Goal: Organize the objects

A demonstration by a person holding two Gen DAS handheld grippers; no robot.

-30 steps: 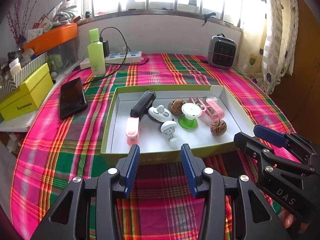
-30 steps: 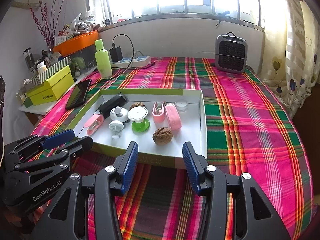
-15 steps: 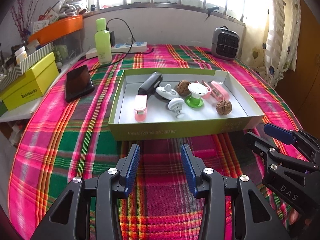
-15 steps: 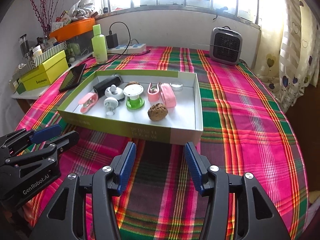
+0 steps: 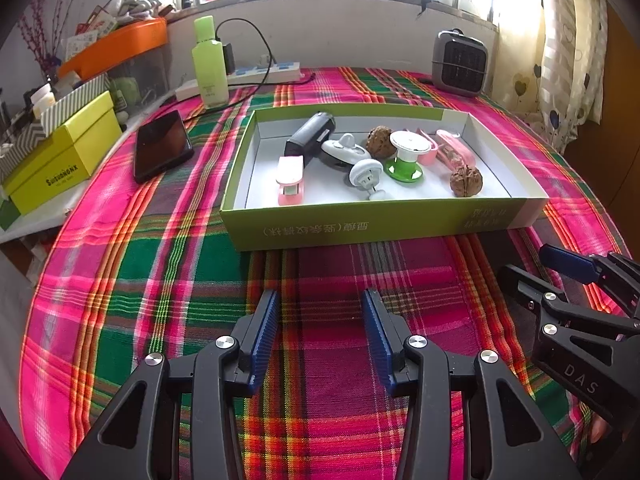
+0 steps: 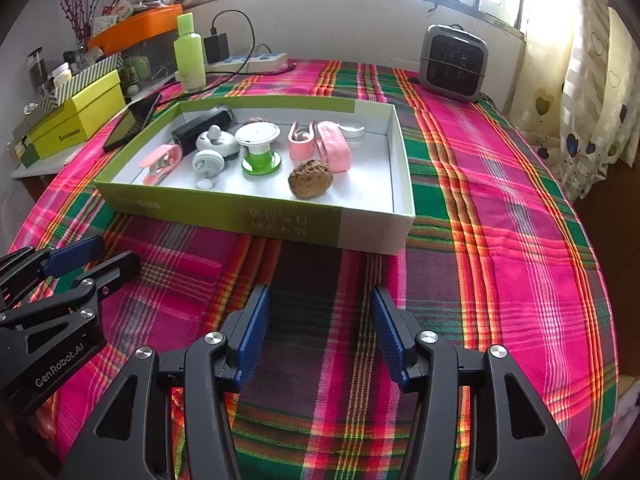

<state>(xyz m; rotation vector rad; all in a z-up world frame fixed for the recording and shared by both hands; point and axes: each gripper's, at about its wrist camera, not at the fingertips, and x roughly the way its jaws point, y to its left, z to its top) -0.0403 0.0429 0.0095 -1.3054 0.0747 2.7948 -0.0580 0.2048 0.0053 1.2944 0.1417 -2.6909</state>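
Nearest the viewer, in front of the box (image 5: 380, 224), the left gripper (image 5: 319, 328) and right gripper (image 6: 320, 322) hover over the plaid cloth (image 6: 500, 240), both with jaws apart and empty; the right jaws have just been opening. Inside the box lie a walnut (image 6: 311, 179), pink clips (image 6: 334, 151) and a green spool (image 6: 260, 152). Behind the box stands a heater (image 6: 454, 63).
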